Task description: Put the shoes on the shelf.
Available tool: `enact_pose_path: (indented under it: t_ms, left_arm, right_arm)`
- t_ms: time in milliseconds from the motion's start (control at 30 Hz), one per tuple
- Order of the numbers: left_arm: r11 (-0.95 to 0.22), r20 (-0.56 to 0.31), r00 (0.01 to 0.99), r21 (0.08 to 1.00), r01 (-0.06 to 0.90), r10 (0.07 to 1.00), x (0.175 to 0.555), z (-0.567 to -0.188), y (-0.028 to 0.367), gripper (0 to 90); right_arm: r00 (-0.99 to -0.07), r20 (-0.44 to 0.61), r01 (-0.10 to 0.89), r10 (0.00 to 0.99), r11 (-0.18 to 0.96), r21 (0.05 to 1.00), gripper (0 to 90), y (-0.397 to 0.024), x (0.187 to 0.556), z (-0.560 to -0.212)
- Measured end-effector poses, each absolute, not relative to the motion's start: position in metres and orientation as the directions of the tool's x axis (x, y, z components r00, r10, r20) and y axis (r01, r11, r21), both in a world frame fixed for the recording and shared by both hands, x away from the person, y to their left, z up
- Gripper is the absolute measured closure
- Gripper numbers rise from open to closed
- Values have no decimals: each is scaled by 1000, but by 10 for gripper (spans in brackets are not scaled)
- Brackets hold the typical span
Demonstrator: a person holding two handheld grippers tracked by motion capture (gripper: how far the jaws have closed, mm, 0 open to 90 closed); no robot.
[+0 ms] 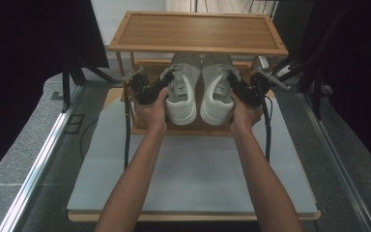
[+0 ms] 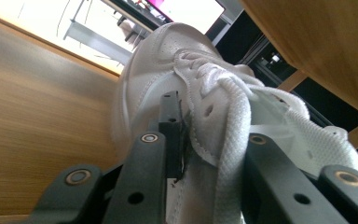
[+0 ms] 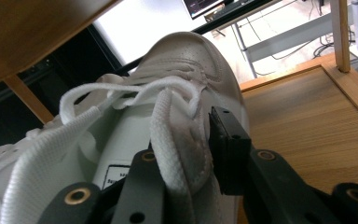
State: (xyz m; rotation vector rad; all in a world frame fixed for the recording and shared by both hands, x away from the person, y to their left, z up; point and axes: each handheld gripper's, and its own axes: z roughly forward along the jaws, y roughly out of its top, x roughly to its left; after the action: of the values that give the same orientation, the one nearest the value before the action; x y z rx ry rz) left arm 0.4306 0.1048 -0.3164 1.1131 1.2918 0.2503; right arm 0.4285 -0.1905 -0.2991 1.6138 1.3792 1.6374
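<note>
Two white lace-up sneakers stand side by side, toes pointing away, on the lower shelf (image 1: 198, 128) of a wooden rack. My left gripper (image 1: 163, 87) is at the outer side of the left sneaker (image 1: 181, 101). In the left gripper view its jaws (image 2: 209, 126) straddle the lace-side edge of that sneaker (image 2: 154, 60), slightly apart and not pinching it. My right gripper (image 1: 234, 87) is at the outer side of the right sneaker (image 1: 217, 101). Its jaws (image 3: 186, 140) stand loosely around the eyelet flap and a lace of that sneaker (image 3: 186, 60). Both soles rest on the shelf.
The rack's top shelf (image 1: 198, 31) overhangs the shoes' toes, and its posts stand close beside both hands. The rack sits on a grey board (image 1: 198, 169) with a wooden rim. Dark stands and metal rails flank the board left and right.
</note>
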Motion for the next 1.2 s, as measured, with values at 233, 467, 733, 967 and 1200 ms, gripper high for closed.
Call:
enact_pose_path:
  t_ms: [233,467,733,967,1200]
  left_arm:
    - [495,-634,323,762,417,703,435,-315,98,723]
    - [515,-660,347,744,427,666,439,-317,97,600]
    - [552,-674,408,738,388,615,435,-313,101,483]
    - [541,-663,432,748,383,611,421,-314,110,472]
    - [457,-581,507,814,358,637,384,-319,120,504]
  right_arm:
    - [-216,461,326,861,-381,865,681,-184,432,-298]
    - [-259,465,343,846,-369,864,571,-182,436,-298]
    - [-315,478,295,820,-394,870,431,-185,432,-292]
    - [-315,444,258,839,-374,891,384,-194,419,-290]
    - [-364,352,247,862,-275,929,383,-207,387,-294]
